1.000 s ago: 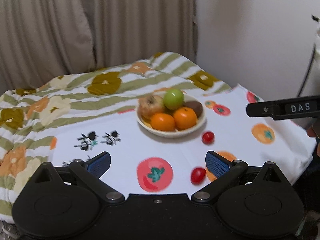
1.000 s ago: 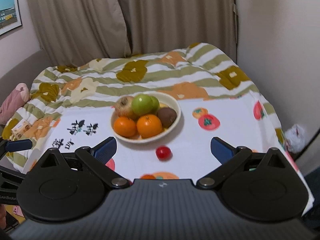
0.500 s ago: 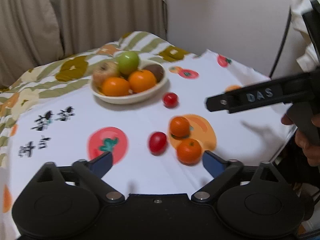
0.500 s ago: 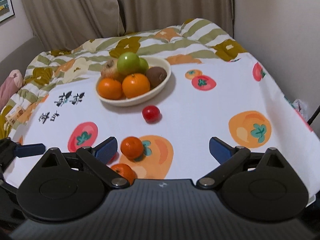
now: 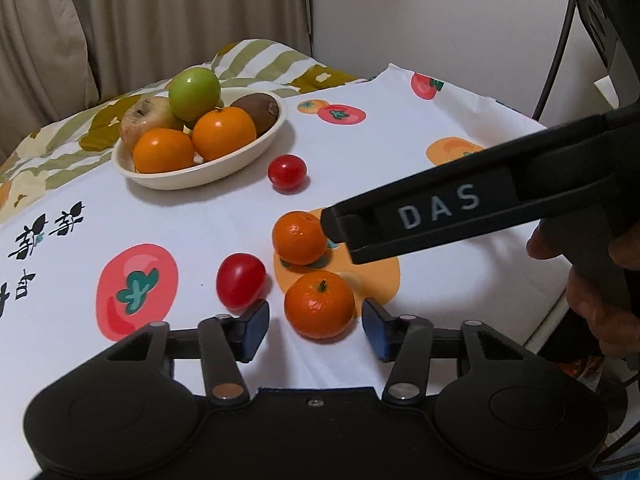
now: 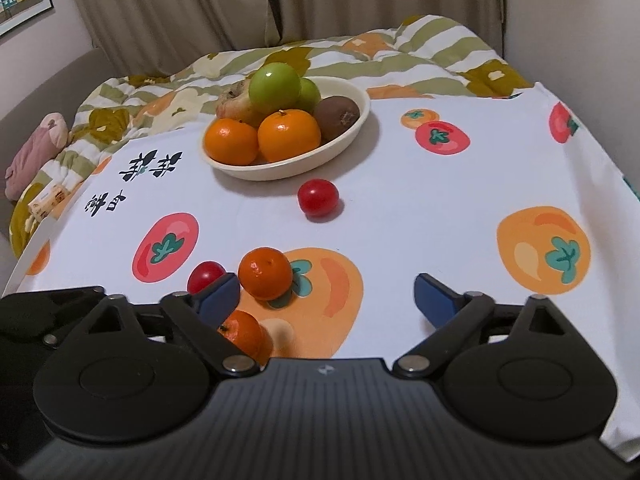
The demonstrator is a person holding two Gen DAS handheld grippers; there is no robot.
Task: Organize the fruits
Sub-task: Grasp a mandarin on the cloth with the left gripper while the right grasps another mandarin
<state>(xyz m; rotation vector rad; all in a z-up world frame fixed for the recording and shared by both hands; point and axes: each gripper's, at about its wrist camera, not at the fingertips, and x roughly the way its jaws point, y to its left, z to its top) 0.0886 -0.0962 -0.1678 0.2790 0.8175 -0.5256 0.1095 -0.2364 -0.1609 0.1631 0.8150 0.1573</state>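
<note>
A cream bowl point(image 5: 256, 148) point(image 6: 352, 132) holds two oranges, green apples, a kiwi and a blotchy apple. On the printed cloth lie two mandarins and two cherry tomatoes. My left gripper point(image 5: 316, 326) is open, its pads on either side of the near mandarin point(image 5: 320, 304), not touching it. The far mandarin point(image 5: 299, 237) point(image 6: 265, 274) sits just beyond, with a tomato point(image 5: 240, 279) to its left and another tomato point(image 5: 287, 171) point(image 6: 318, 197) near the bowl. My right gripper point(image 6: 326, 298) is open and empty, low over the cloth, its left pad beside the far mandarin.
The white fruit-print cloth point(image 6: 440, 208) covers the table; its right edge point(image 5: 552, 312) drops off near my hand. A striped floral quilt point(image 6: 400, 52) lies behind the bowl, with curtains and a wall beyond. The right gripper's finger point(image 5: 460, 208) crosses the left wrist view.
Both grippers have moved down and forward toward the loose fruit at the table's front. The left gripper's jaws have narrowed around the near mandarin.
</note>
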